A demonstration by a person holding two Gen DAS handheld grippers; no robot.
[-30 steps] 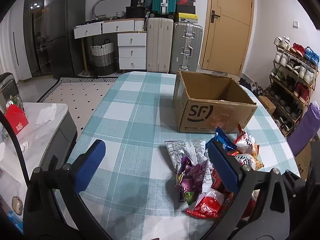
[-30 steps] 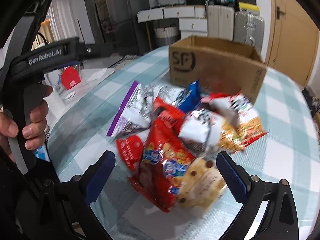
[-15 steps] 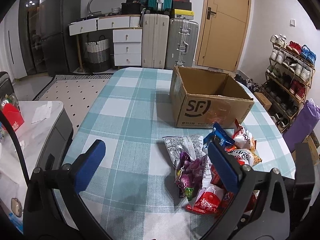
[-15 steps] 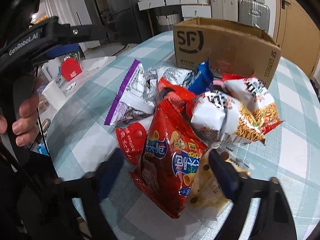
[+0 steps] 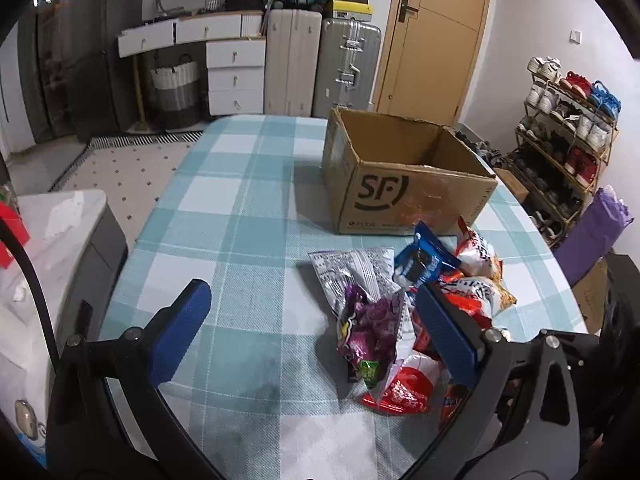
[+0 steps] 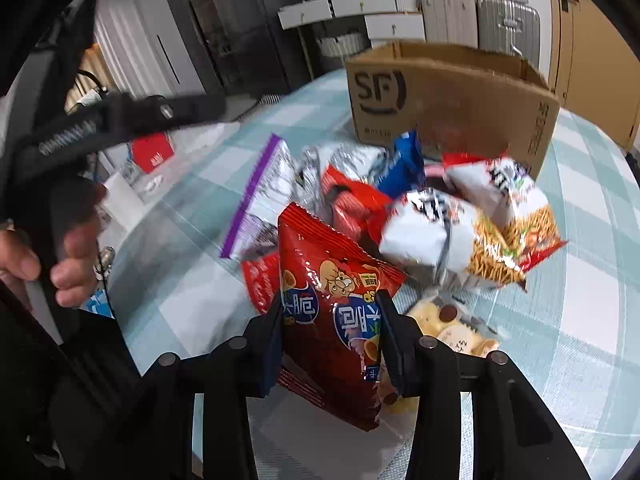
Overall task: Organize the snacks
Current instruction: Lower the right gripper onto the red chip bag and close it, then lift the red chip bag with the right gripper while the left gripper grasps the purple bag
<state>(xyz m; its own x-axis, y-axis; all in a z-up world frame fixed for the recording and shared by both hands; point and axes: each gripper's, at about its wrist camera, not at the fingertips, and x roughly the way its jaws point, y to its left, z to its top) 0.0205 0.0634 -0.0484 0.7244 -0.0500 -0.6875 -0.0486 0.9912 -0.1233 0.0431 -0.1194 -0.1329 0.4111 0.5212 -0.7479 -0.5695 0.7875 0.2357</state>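
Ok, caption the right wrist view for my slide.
Right tongs closing on a red chip bag before the cardboard box.

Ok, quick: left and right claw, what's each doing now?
Left claw: open, holding nothing.
Right claw: just closed on the red snack bag.

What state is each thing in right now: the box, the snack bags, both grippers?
Cardboard box: open, upright, looks empty.
Red chip bag: pinched between the right gripper's pads.
Right gripper: jaws have just been closing, shut on the red chip bag.
Left gripper: open, holding nothing.
Blue cookie pack: lying in the pile.
Purple candy bag: lying on the tablecloth.
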